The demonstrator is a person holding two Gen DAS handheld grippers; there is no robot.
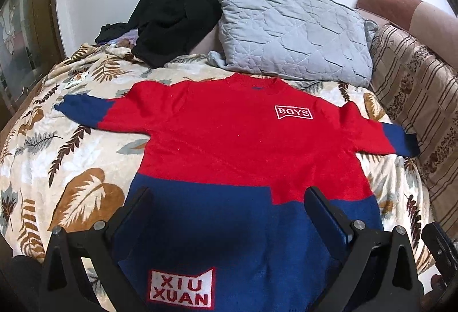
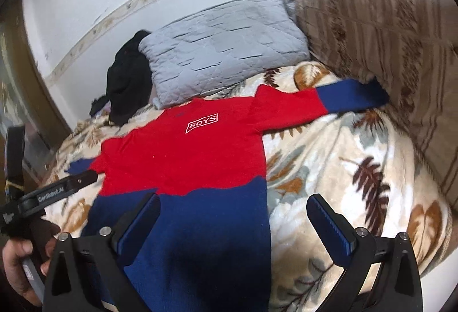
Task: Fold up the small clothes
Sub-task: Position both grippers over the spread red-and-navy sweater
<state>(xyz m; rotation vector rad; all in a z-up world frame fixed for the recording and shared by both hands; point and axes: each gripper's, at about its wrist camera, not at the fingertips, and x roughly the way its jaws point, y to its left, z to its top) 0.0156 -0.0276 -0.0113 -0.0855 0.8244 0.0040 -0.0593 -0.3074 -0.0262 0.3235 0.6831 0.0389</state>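
Note:
A small red and blue sweater [image 1: 229, 146] lies flat, front up, on a leaf-print blanket [image 1: 57, 169], both sleeves spread out; it also shows in the right wrist view [image 2: 183, 157]. It bears a "BOYS" patch on the chest and "XIU XUAN" near the hem. My left gripper [image 1: 229, 206] is open and empty above the blue hem area. My right gripper [image 2: 233, 212] is open and empty above the sweater's right hem edge. The left gripper [image 2: 71, 183] also shows at the left of the right wrist view.
A grey quilted pillow [image 1: 292, 34] and a heap of black clothes [image 1: 171, 17] lie at the head of the bed against a white wall. A striped brown cushion [image 1: 415, 100] runs along the right side, touching the right sleeve cuff.

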